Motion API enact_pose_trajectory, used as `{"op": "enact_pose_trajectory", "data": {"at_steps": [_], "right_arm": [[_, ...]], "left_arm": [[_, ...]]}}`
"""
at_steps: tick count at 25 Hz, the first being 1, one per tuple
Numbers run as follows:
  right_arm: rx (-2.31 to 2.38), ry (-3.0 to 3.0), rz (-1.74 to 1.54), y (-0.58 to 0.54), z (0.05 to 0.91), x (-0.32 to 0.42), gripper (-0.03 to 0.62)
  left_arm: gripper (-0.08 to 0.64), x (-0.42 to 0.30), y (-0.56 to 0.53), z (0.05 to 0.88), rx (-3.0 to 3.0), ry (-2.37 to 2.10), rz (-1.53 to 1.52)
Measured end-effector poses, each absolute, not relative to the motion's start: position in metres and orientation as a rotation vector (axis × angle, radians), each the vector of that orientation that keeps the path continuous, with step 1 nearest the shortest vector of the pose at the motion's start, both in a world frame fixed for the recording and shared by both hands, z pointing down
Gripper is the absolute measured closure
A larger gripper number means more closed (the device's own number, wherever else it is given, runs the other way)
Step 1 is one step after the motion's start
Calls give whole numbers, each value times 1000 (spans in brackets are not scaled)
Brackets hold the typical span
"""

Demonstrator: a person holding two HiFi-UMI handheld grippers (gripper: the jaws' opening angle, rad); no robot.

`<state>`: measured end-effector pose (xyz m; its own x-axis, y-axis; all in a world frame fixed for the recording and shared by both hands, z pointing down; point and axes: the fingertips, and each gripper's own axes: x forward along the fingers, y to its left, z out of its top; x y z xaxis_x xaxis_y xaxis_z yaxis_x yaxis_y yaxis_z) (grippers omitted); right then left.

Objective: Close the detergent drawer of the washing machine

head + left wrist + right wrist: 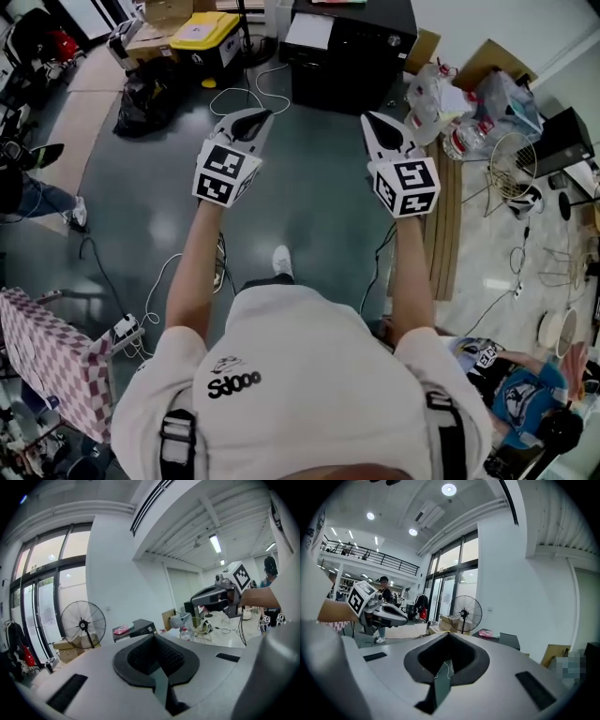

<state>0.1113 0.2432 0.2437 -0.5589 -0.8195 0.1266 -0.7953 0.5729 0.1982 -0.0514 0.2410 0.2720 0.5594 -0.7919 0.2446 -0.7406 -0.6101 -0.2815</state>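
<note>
No washing machine or detergent drawer shows in any view. In the head view I hold both grippers out at arm's length over a dark green floor. My left gripper [253, 119] and my right gripper [377, 124] point forward side by side, each with its marker cube behind the jaws. Both are shut with nothing between the fingers. In the left gripper view its jaws [157, 663] meet along a closed seam, and the right gripper [213, 597] hangs at the right. The right gripper view shows its jaws [445, 667] closed too, with the left gripper [386, 613] at the left.
A black cabinet [352, 47] stands ahead, with a pink thing on top [121, 630]. Nearby are a pedestal fan [465, 612], a yellow-lidded box [202, 36] and white cables [246, 94] on the floor. Bags and clutter [473, 103] and wooden planks [448, 225] line the right; a checkered cloth [47, 356] lies left.
</note>
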Motion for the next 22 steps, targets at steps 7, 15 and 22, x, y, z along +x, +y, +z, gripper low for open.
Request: {"op": "enact_pose_trajectory", "data": {"at_steps": [7,15,22], "right_arm": [[1376,-2538,-190,168,250,88,598],[1452,-2525,-93,115,251,78,598],[1387,-2514,-96,66,266,63,598]], "left_arm": [[543,-73,157,278,-2678,1269,-524],[541,-93,101,291,-2698,1227,-577],[541,-104,50,306,-2727,1241,-591]]}}
